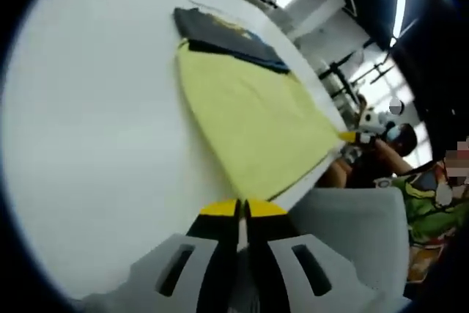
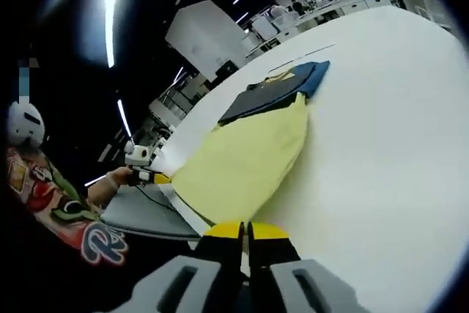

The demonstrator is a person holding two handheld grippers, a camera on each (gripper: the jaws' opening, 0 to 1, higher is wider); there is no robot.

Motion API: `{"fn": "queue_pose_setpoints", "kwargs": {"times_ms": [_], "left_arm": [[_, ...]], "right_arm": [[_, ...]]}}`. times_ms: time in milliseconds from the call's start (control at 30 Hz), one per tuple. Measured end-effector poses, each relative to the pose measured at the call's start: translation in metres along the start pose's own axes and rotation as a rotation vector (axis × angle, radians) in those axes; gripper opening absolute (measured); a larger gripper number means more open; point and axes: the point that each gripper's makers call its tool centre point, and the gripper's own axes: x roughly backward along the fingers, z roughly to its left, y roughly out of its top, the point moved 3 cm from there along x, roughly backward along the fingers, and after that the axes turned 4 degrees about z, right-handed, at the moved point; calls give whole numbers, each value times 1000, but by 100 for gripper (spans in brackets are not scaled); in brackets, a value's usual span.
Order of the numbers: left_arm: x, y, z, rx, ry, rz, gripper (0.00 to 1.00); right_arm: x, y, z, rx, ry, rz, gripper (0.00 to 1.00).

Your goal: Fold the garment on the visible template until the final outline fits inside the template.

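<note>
A yellow garment point(image 1: 253, 119) lies spread flat on the white table point(image 1: 95, 130), reaching the table's edge. A dark black-and-blue garment point(image 1: 220, 34) lies folded at its far end, partly overlapping it. My left gripper point(image 1: 242, 209) is shut, its yellow tips meeting just at the yellow garment's near hem, and I see no cloth between them. In the right gripper view the yellow garment point(image 2: 245, 159) and the dark garment point(image 2: 275, 93) lie ahead. My right gripper point(image 2: 246, 230) is also shut at the hem. A hand holds the left gripper point(image 2: 150, 175) by the cloth's left corner.
A grey board point(image 2: 146, 214) sits beyond the table's edge, also seen as the grey board point(image 1: 352, 221). A person in a colourful printed sleeve point(image 2: 44, 196) stands close by. A thin dark line point(image 2: 311, 53) runs on the table past the dark garment. Shelves and lamps fill the background.
</note>
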Motion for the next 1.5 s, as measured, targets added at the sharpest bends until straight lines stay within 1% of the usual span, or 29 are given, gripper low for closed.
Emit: {"fn": "queue_pose_setpoints", "kwargs": {"times_ms": [100, 133, 233, 333, 433, 500, 533, 567, 600, 667, 700, 767, 800, 833, 867, 900, 933, 967, 1067, 1100, 1133, 1200, 1233, 1267, 1333, 1367, 1400, 1467, 1500], "left_arm": [[0, -9, 0, 31, -3, 19, 0], [1, -10, 0, 30, -7, 19, 0], [1, -15, 0, 47, -16, 24, 0], [2, -12, -1, 47, -21, 16, 0], [6, -4, -6, 35, -36, -8, 0], [11, 7, -9, 28, -48, -47, 0], [14, 15, -13, 26, -62, -80, 0], [17, 21, -15, 27, -74, -107, 0], [21, 30, -19, 26, -88, -144, 0], [26, 43, -23, 20, -106, -188, 0], [29, 49, -24, 14, -106, -206, 0], [34, 64, -25, -10, -104, -247, 0], [36, 73, -22, -47, -78, -275, 0], [38, 84, -14, -117, -4, -301, 0], [38, 87, -11, -134, 21, -296, 0], [38, 97, -12, -136, 31, -318, 0], [39, 104, -13, -144, 24, -345, 0], [40, 113, -16, -156, 22, -368, 0], [42, 134, -19, -208, 28, -415, 0], [43, 140, -20, -209, 28, -427, 0], [44, 151, -18, -201, 23, -457, 0], [45, 167, -15, -174, 11, -484, 0], [45, 170, -14, -168, 12, -491, 0], [46, 180, -11, -152, 16, -509, 0], [47, 196, -9, -154, 19, -529, 0], [47, 199, -8, -158, 22, -534, 0], [47, 210, -7, -169, 22, -545, 0], [43, 224, -4, -166, 25, -558, 0], [42, 227, -2, -162, 27, -558, 0]], "right_arm": [[1, -13, -2, -46, -2, 14, 0], [1, -16, -2, -57, 3, 14, 0], [1, -19, -2, -71, 3, 13, 0], [1, -15, -2, -77, 10, 0, 0], [2, -3, 4, -81, 25, -20, 0], [4, 6, 8, -92, 38, -40, 0], [5, 13, 11, -99, 56, -64, 0], [6, 16, 13, -100, 64, -76, 0], [7, 27, 18, -114, 85, -114, 0], [9, 41, 24, -126, 110, -156, 0], [11, 51, 27, -116, 124, -184, 0], [12, 64, 31, -106, 136, -211, 0], [12, 72, 30, -103, 146, -224, 0], [11, 75, 28, -106, 146, -224, 0], [10, 78, 26, -113, 147, -224, 0], [9, 84, 25, -124, 147, -225, 0], [9, 89, 25, -121, 146, -231, 0], [9, 97, 26, -105, 148, -249, 0], [10, 119, 27, -92, 156, -303, 0], [11, 129, 25, -92, 158, -322, 0], [11, 132, 25, -90, 160, -328, 0], [12, 149, 22, -96, 170, -369, 0], [12, 159, 20, -97, 173, -389, 0], [11, 165, 18, -95, 170, -397, 0], [10, 183, 14, -94, 165, -427, 0], [9, 186, 14, -93, 166, -431, 0], [8, 199, 10, -89, 150, -449, 0], [4, 214, 7, -86, 150, -466, 0], [2, 223, -1, -83, 141, -471, 0]]}}
